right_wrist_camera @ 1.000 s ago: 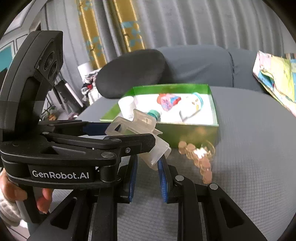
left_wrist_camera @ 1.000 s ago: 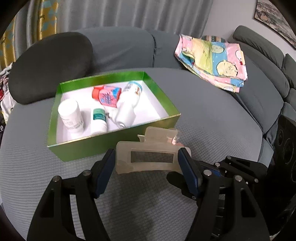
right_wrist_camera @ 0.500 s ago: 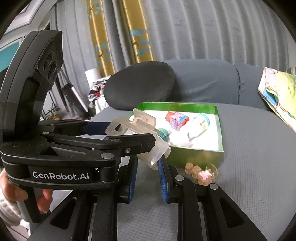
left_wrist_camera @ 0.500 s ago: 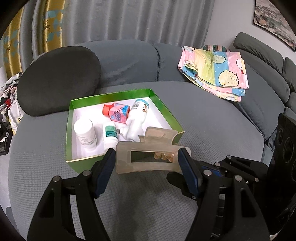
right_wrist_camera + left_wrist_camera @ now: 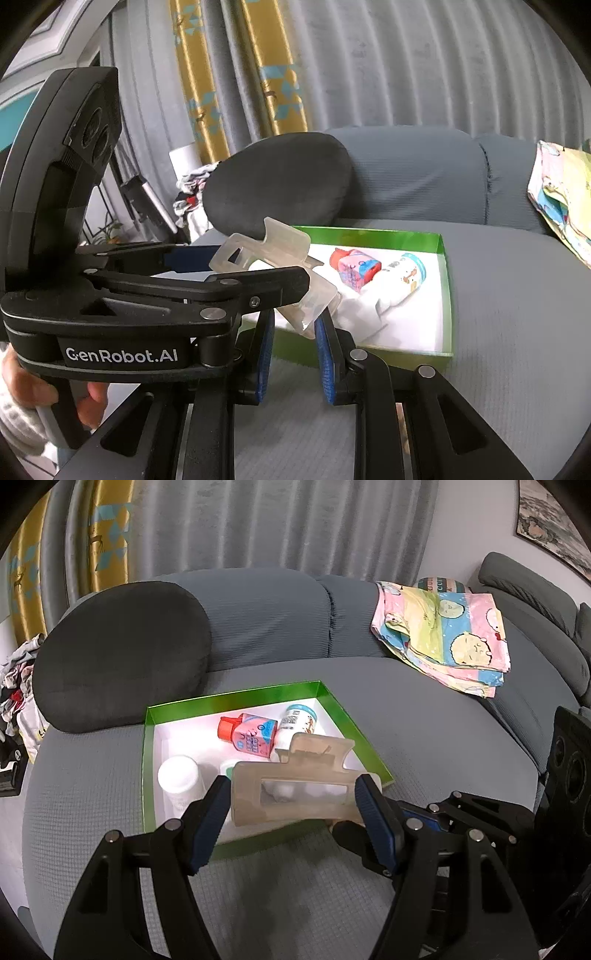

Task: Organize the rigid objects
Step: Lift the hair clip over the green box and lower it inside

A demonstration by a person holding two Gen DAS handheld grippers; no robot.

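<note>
Sofa [image 5: 424, 746]: grey ribbed seat filling the middle and lower part of both views, with its back cushions across the upper middle.
Curtains [image 5: 280, 524]: grey pleats along the top of the left wrist view, with a yellow patterned panel at the upper left.
Dark cushion [image 5: 122, 657]: charcoal, rounded, at centre left, leaning on the sofa back just behind the box.
Folded cloth [image 5: 450, 635]: pastel cartoon print, at the upper right on the sofa, well apart from the box.
Green box [image 5: 147, 760]: open, white inside, at the centre of the left wrist view, resting on the seat.
Box contents: a pink bottle [image 5: 253, 734] with a red cap lies beside a white bottle [image 5: 295, 722] with a teal cap towards the far right corner; a white-lidded jar [image 5: 177, 775] stands at the near left.
Left gripper [image 5: 291, 814]: blue pads pinch the two ends of the hair claw, jaws part-way spread to its length.
Hair claw [image 5: 295, 790]: translucent beige, held crosswise in the air in front of the box's near wall, at lower centre.
Right gripper [image 5: 291, 332]: pads drawn near together; the claw's lower end sits between them, at lower centre of the right wrist view, though contact with the pads cannot be told.
Person's hand [image 5: 33, 398]: at the lower left edge, wrapped round the left gripper's handle.
</note>
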